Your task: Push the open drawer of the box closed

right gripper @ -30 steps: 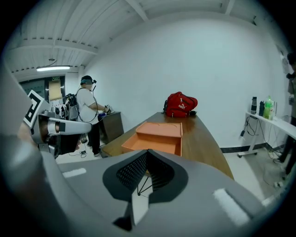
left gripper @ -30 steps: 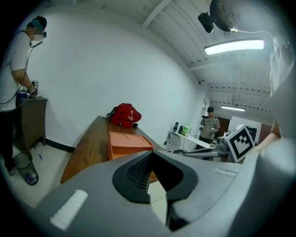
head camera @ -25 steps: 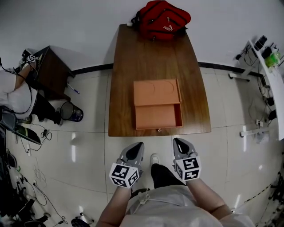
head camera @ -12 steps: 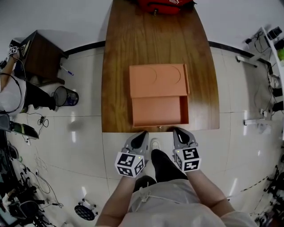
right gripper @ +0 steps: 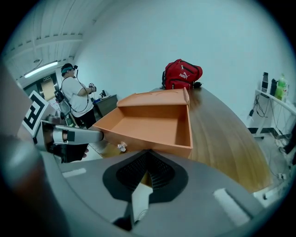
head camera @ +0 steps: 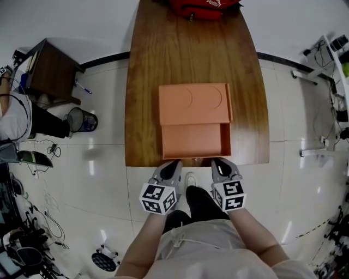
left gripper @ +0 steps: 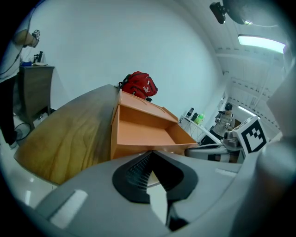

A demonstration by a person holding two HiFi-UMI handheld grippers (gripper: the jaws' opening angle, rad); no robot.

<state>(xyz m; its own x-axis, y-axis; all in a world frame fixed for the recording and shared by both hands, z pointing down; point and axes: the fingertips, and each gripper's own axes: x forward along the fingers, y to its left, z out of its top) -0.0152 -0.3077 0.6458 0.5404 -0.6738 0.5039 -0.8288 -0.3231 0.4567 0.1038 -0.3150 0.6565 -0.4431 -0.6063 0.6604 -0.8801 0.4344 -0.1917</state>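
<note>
An orange box (head camera: 193,103) lies on the wooden table (head camera: 144,65), and its empty drawer (head camera: 192,139) stands pulled out toward the near edge. My left gripper (head camera: 174,163) is shut and empty, its tip just before the drawer front's left half. Shut and empty too, my right gripper (head camera: 217,162) sits at the front's right half. In the left gripper view the drawer (left gripper: 143,134) lies just beyond the closed jaws (left gripper: 150,155). The right gripper view shows the drawer (right gripper: 148,122), a small clear knob (right gripper: 121,147) on its front, and the closed gripper (right gripper: 148,152).
A red bag (head camera: 204,6) lies at the table's far end. To the left, a dark cabinet (head camera: 49,73) and a bin (head camera: 80,120) stand on the tiled floor. A person (right gripper: 76,99) stands behind the table's left side. Equipment lines the right wall.
Both grippers have moved forward from over the floor to the table's near edge, right up to the drawer front. The drawer looks slightly less pulled out than half a second ago.
</note>
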